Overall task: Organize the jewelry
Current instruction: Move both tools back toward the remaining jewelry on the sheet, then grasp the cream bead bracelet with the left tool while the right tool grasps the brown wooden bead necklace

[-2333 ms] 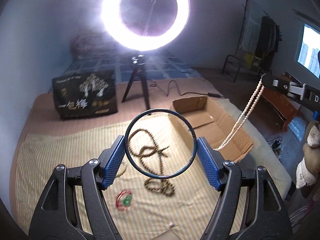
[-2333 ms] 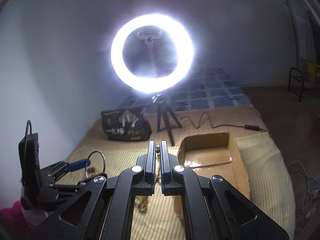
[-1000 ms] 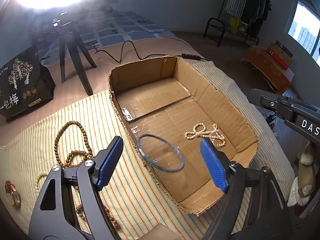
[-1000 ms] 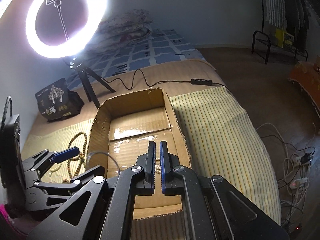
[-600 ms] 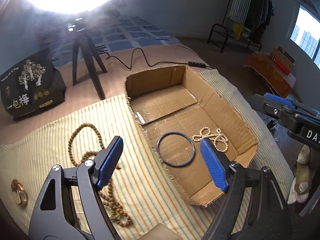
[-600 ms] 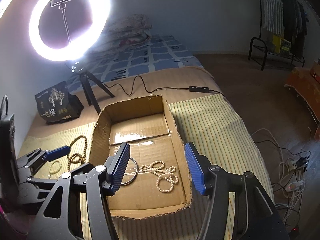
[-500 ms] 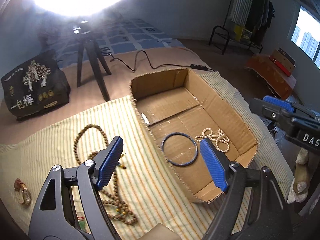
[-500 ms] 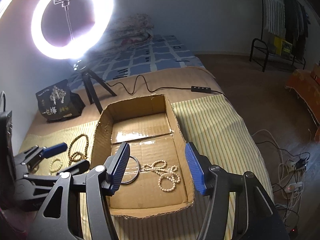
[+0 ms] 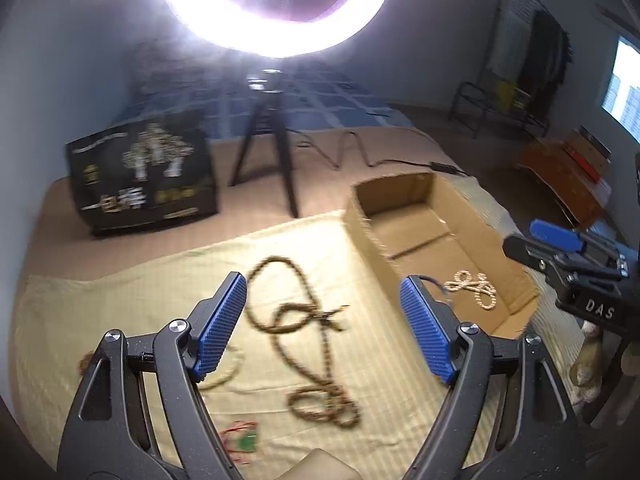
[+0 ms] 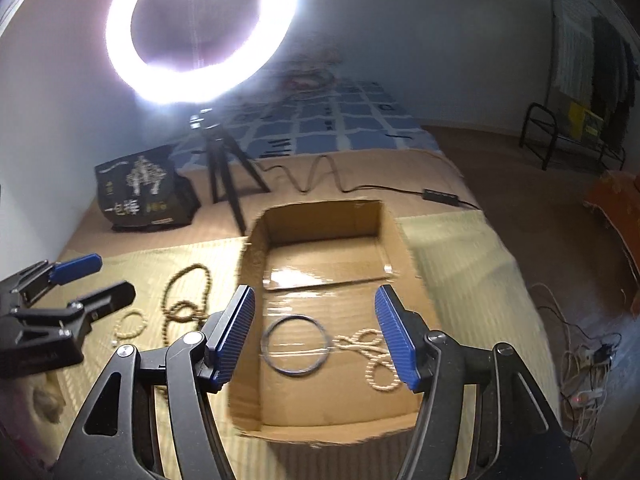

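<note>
- Cardboard box (image 10: 320,240): open-topped, on the striped mat (image 10: 460,264) on the bed; long axis runs near to far.
- Contents: dark bangle (image 10: 294,345) lying flat at the near left of the box floor; pale bead necklace (image 10: 374,354) in loose loops just to its right.
- Brown bead necklace (image 9: 308,320): tangled on the mat left of the box, stretched near to far.
- Small pale bracelet (image 10: 130,324): on the mat, farther left.
- Left hand-held gripper (image 9: 324,328): released, empty, above the brown beads.
- Right hand-held gripper (image 10: 314,336): released, empty, over the box.

left wrist: over mat, faces ring light (image 9: 276,8) | right wrist: above box (image 10: 256,252) | shared: box
</note>
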